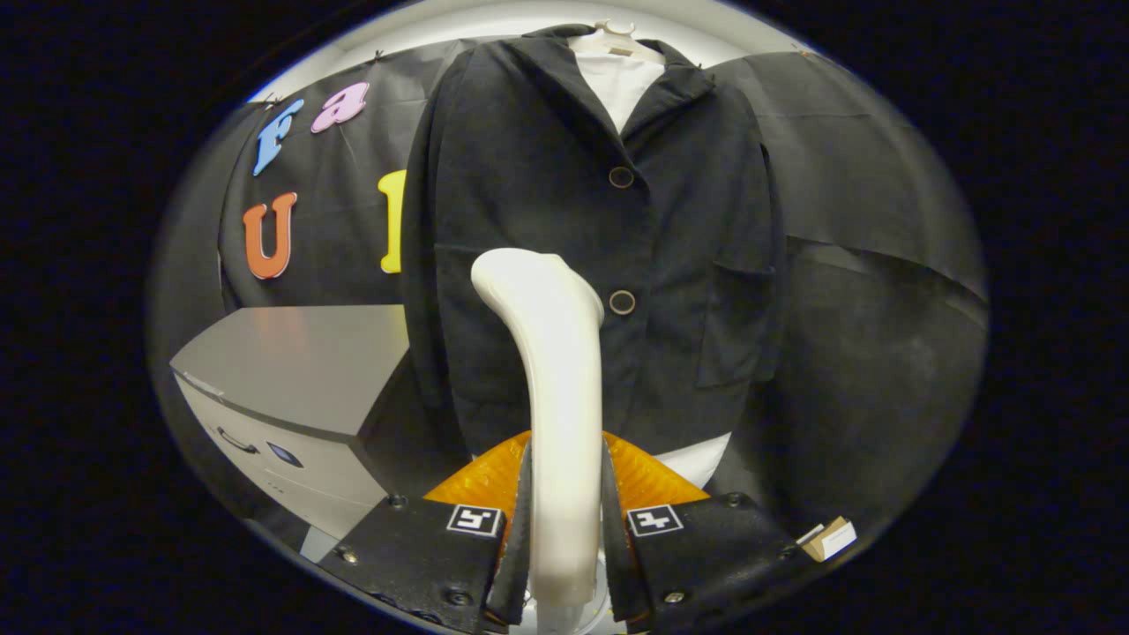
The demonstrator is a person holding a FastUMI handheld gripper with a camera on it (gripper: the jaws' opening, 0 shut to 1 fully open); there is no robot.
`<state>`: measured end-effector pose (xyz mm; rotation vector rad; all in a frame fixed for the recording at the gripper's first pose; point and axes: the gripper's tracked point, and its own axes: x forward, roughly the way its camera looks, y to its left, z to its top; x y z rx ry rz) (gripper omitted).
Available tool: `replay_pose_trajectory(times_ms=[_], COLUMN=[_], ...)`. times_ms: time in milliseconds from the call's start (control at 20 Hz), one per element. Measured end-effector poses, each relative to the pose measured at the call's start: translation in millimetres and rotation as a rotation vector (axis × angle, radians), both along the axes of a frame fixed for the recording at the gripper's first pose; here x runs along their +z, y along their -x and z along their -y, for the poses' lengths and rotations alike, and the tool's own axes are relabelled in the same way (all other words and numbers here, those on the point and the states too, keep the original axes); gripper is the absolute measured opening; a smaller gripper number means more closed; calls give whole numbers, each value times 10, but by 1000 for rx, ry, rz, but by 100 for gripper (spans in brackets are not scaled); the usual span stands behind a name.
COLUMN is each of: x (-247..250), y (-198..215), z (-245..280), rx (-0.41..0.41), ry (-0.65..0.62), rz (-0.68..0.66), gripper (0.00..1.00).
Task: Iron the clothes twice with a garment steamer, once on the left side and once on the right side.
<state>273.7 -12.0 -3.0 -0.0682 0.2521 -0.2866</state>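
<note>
Steamer (556, 388) handle is rigid, smooth plastic; your tool (564, 529) is clamped on it low. Jacket (547, 176) hangs soft, so press lightly.

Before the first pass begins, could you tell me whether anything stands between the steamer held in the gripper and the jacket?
Nothing visible does. The gripper is shut on the white garment steamer, whose head rises beyond the fingers straight toward the dark jacket on its hanger. The grey cabinet stands off to the side, clear of the path.
</note>
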Motion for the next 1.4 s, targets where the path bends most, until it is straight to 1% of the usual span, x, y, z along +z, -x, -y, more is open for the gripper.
replay_pose_trajectory(times_ms=[400,800,1150,1250,1400], x=[-406,-927,-1319,-1359,-1226], y=[-15,-26,54,97,164], z=[55,46,70,45,20], rx=[6,11,6,6,17], ry=[-70,-116,-150,-165,-190], rz=[-77,-169,-248,-258,-225], gripper=[39,39,39,39,39])
